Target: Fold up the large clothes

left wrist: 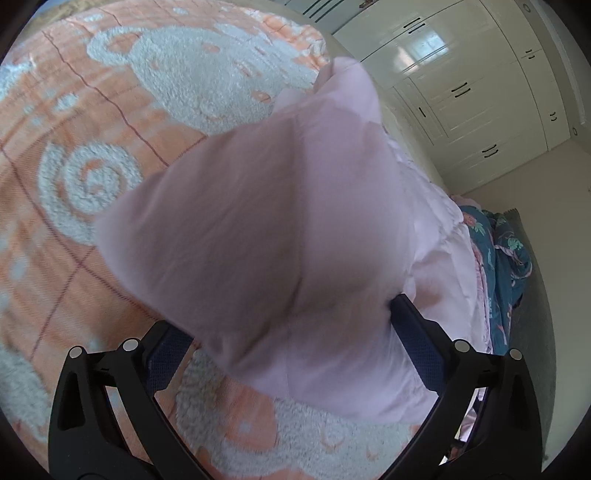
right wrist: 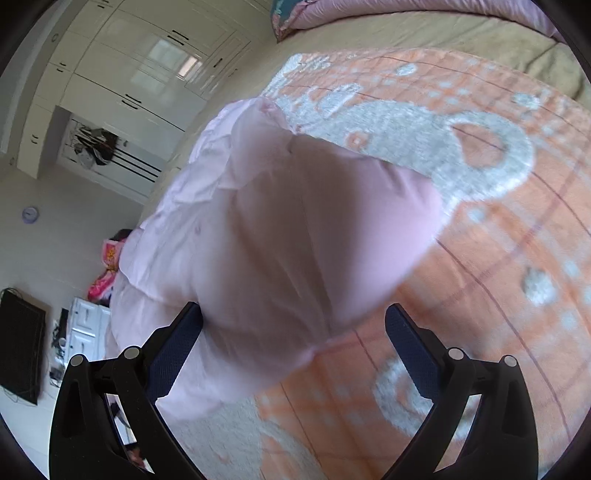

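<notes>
A pale pink garment [left wrist: 258,229] fills the middle of the left wrist view, blurred, hanging over the orange and white blanket [left wrist: 110,110]. My left gripper [left wrist: 284,317] is open, its fingers spread wide; the cloth lies loose between them and hides the left fingertip. In the right wrist view the same pink garment [right wrist: 295,229] bulges in front of my right gripper [right wrist: 293,308], which is also open with its blue pads [right wrist: 406,332] far apart. The cloth drapes past the left pad and is pinched by neither. A small button [right wrist: 197,229] shows on the fabric.
The blanket [right wrist: 480,221] covers a bed with a beige sheet [right wrist: 406,29]. A teal floral quilt [left wrist: 506,266] lies bunched at the bed's edge. White wardrobes [left wrist: 461,74] line the wall. A black screen [right wrist: 20,343] and a white drawer unit [right wrist: 86,325] stand on the floor.
</notes>
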Tool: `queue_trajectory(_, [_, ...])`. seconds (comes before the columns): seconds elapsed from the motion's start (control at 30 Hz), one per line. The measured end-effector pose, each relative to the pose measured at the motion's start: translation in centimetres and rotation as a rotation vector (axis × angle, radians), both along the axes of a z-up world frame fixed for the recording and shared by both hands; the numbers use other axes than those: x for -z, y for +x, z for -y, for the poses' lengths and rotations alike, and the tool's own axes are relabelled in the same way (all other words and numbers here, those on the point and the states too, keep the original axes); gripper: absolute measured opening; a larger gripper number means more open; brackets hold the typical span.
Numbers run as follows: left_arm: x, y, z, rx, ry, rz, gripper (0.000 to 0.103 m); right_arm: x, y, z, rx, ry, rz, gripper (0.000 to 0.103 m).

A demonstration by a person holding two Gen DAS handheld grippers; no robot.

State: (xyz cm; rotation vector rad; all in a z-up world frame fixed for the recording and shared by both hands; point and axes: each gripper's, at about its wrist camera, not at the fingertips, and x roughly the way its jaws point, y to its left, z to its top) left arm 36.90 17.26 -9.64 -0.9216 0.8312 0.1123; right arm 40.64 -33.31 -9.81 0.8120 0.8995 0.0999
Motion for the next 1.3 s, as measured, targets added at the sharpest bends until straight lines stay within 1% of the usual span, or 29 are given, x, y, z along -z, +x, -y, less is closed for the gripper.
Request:
queue_trajectory(0.1, [0.3,1.0,0.1,-0.005,-0.01,-0.004,0.095,0.2,0.7,-0.2,-0.007,0.021,0.008,0.099])
queue_trajectory(0.23, [0.4,2.4,0.5,-0.017,0.005,-0.007,0.095,0.4,1.3,-0.3,-0.023,0.027,0.021,0.099])
queue_trajectory(0.43, [0.4,3.3,0.5,-0.02,0.02,0.001,0.095,1.0,2.4,-0.5,-0.043,0.033,0.039,0.099])
queue_trajectory(0.7, [0.7,3.5,0.1,-0.02,0.03,0.018,0.095,1.3,3.4,-1.3,-0.058,0.021,0.064,0.099])
queue_trajectory(0.73, [0.6,3.6,0.1,-0.019,0.038,0.021,0.095,1.2,3.4,-1.4,-0.062,0.018,0.067,0.098])
queue_trajectory(0.8, [0.6,3.6,0.2,-0.016,0.05,0.027,0.095,1.2,3.5,-1.5,-0.077,0.019,0.076,0.092])
queue_trajectory(0.87, [0.5,3.6,0.3,-0.014,0.063,0.031,0.094,1.0,3.3,-1.8,-0.097,0.016,0.093,0.081])
queue_trajectory(0.93, [0.3,3.6,0.5,-0.012,0.079,0.037,0.091,0.9,3.2,-2.0,-0.108,0.009,0.106,0.075])
queue_trajectory(1.03, [-0.3,3.6,1.1,-0.003,0.113,0.054,0.079,0.4,3.0,-2.4,-0.127,-0.009,0.131,0.065])
queue_trajectory(1.1, [-0.9,3.6,1.6,0.007,0.147,0.067,0.067,-0.1,2.7,-2.9,-0.139,-0.033,0.147,0.061])
queue_trajectory(1.13, [-1.1,3.6,1.7,0.01,0.16,0.07,0.064,-0.3,2.6,-3.1,-0.142,-0.042,0.154,0.059])
queue_trajectory(1.2, [-1.6,3.7,2.2,0.019,0.191,0.079,0.055,-0.7,2.5,-3.4,-0.151,-0.063,0.168,0.055])
queue_trajectory(1.3, [-2.2,3.6,2.6,0.036,0.235,0.087,0.048,-1.2,2.3,-4.0,-0.164,-0.1,0.183,0.05])
